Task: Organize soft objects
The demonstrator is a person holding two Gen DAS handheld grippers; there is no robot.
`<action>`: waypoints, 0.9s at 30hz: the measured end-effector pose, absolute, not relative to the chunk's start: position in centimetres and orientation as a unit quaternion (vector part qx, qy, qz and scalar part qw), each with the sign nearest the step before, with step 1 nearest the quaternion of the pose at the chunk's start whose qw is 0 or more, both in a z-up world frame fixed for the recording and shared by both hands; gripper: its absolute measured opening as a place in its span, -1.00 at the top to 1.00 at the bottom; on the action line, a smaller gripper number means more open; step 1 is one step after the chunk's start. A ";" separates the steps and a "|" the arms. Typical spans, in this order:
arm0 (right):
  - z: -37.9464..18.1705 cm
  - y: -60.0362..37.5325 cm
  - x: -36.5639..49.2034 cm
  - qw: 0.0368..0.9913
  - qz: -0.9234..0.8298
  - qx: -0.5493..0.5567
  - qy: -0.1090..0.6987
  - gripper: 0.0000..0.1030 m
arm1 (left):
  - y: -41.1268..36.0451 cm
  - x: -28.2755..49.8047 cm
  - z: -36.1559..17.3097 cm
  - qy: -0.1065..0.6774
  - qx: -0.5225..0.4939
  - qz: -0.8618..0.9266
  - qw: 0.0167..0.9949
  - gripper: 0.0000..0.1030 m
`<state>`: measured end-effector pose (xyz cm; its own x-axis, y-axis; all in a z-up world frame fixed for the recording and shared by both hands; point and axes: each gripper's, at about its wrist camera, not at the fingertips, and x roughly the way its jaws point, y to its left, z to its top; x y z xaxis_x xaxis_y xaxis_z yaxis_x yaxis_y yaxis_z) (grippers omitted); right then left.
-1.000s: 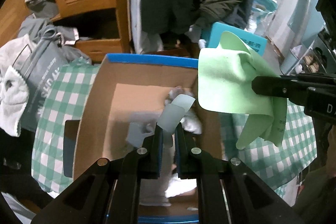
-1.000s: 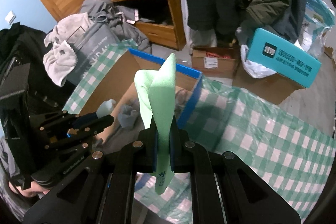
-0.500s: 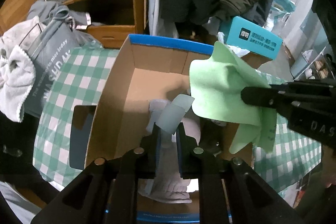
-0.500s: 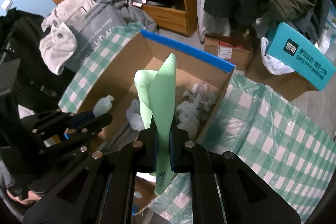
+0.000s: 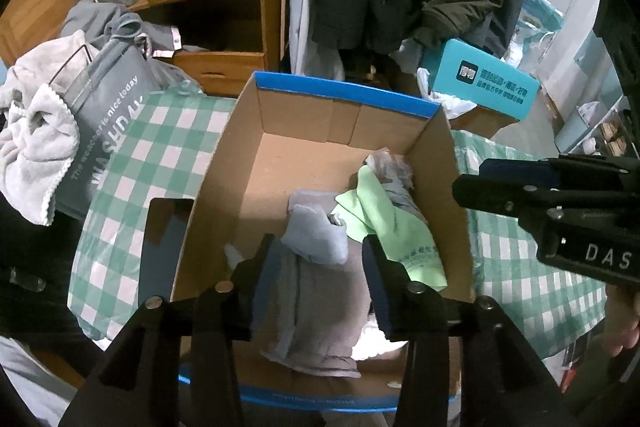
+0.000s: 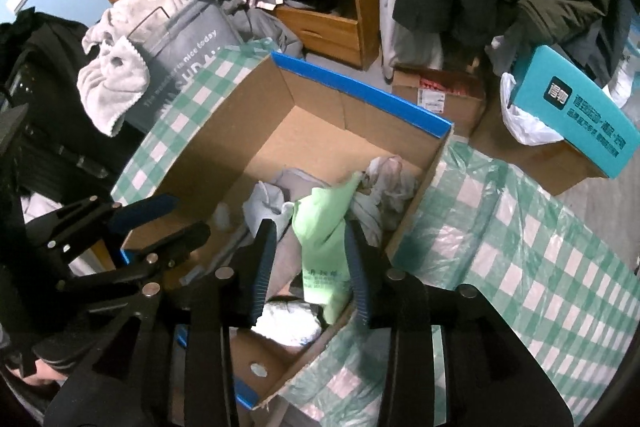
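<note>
A cardboard box with a blue rim (image 5: 340,95) (image 6: 360,95) stands on a green checked cloth. Inside lie a light green cloth (image 5: 396,227) (image 6: 324,227), a pale grey-blue cloth (image 5: 316,231) (image 6: 264,207) and other grey garments (image 5: 316,307). My left gripper (image 5: 320,251) is open above the box, over the grey-blue cloth, holding nothing. My right gripper (image 6: 310,239) is open above the box's right side, with the green cloth lying loose between its fingers. The right gripper also shows at the right of the left wrist view (image 5: 560,195).
A green checked cloth (image 6: 520,247) covers the surface around the box. A grey laundry bag (image 5: 100,115) with a white towel (image 5: 36,147) stands to the left. A teal box (image 5: 480,83) and brown carton (image 6: 436,91) sit behind. Wooden wardrobe and hanging dark coats at the back.
Both grippers have opened. The green cloth has dropped from my right gripper into the box, and the grey-blue cloth has dropped from my left gripper into the box.
</note>
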<state>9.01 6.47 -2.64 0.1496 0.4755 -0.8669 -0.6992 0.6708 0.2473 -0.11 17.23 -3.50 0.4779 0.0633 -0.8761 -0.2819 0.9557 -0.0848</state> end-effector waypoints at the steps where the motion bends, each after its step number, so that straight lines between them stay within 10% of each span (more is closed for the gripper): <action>1: -2.4 6.3 8.9 0.753 0.390 -0.107 0.519 0.31 | 17.1 -0.2 -3.3 0.500 -0.110 0.100 0.853 0.02; 13: 1.1 1.6 6.8 0.791 0.370 -0.101 0.476 -0.21 | 14.4 -1.8 0.5 0.459 -0.084 0.085 0.880 -0.53; 27: 2.6 -5.5 5.5 0.826 0.326 -0.082 0.452 -0.27 | 11.9 -2.5 2.3 0.446 -0.077 0.058 0.890 -0.68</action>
<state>5.50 -5.47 2.62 0.3789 0.4653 -0.8000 -0.6128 0.7739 0.1599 -2.50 11.94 2.28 0.5951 0.0340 -0.8029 -0.1707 0.9817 -0.0849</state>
